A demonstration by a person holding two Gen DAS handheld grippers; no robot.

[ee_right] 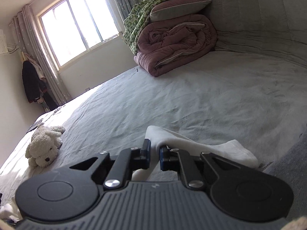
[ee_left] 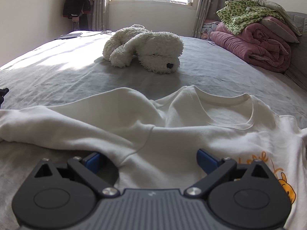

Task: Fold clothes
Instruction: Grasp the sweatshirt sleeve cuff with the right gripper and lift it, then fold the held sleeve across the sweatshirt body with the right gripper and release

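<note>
The right gripper (ee_right: 155, 154) is clamped on a fold of the white cotton T-shirt (ee_left: 172, 130), lifting it clear of the bed; the left gripper (ee_left: 148, 160) hangs over the shirt's chest with its jaws wide apart, holding nothing. The step looks like a side fold just begun (likely a sleeve). Next, that cloth needs carrying across the body and laying flat. The shirt lies at the near edge of the grey-sheeted bed (ee_right: 172, 99); a fluffy white toy dog (ee_left: 144, 48) sits mid-bed, folded mauve quilts (ee_right: 176, 44) at the headboard corner.
</note>
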